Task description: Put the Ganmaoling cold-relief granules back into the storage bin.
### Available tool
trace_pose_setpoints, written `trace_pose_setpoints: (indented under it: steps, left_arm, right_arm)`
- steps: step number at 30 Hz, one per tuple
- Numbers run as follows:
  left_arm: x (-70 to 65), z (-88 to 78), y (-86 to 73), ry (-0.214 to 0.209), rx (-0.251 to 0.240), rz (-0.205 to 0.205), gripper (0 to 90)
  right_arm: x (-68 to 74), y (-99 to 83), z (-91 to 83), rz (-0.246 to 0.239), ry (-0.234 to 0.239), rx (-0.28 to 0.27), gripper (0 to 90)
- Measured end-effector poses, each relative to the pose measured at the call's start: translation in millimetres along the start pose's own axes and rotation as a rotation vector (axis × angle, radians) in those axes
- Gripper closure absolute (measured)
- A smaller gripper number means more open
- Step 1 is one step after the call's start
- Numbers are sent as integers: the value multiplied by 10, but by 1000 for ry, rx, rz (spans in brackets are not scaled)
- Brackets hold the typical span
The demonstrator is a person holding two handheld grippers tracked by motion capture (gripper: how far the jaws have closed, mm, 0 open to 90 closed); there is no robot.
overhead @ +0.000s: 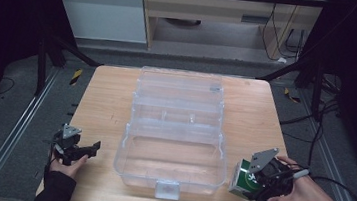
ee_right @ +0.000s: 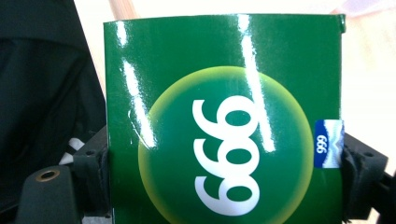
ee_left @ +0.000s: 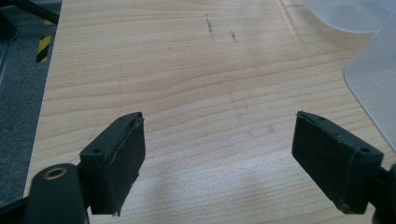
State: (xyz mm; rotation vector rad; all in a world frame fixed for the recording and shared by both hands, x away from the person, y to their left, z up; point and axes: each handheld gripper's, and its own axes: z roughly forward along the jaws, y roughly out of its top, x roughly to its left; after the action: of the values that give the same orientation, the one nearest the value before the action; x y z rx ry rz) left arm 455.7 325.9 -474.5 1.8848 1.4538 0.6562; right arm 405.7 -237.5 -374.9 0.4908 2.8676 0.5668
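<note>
Green carton (overhead: 244,180) sits clamped in your right gripper (overhead: 253,184), lower right; left gripper (overhead: 83,150) gapes empty. Next, likely carry it into the clear box (overhead: 173,153).

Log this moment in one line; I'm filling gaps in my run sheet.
left gripper: open, over bare table | right gripper: shut on green box | clear plastic case: open, centre

green box (ee_right: 224,126), white digits | clear case (overhead: 173,150) | pale wood table (overhead: 105,108)
</note>
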Motion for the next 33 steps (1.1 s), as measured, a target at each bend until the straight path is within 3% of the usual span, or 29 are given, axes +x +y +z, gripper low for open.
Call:
trace_pose_setpoints:
  steps: [15,25,33]
  left_arm:
    - [2,9,-2,-1,5,-1,168]
    - [7,8,-2,0,5,-2,169]
    - [10,9,0,0,4,-3,169]
  right_arm:
    - [-19,319,-440,-54,-48,-51,161]
    - [-35,716,-470,-121,-46,-75,161]
    - [-48,962,-356,-151,-32,-79,161]
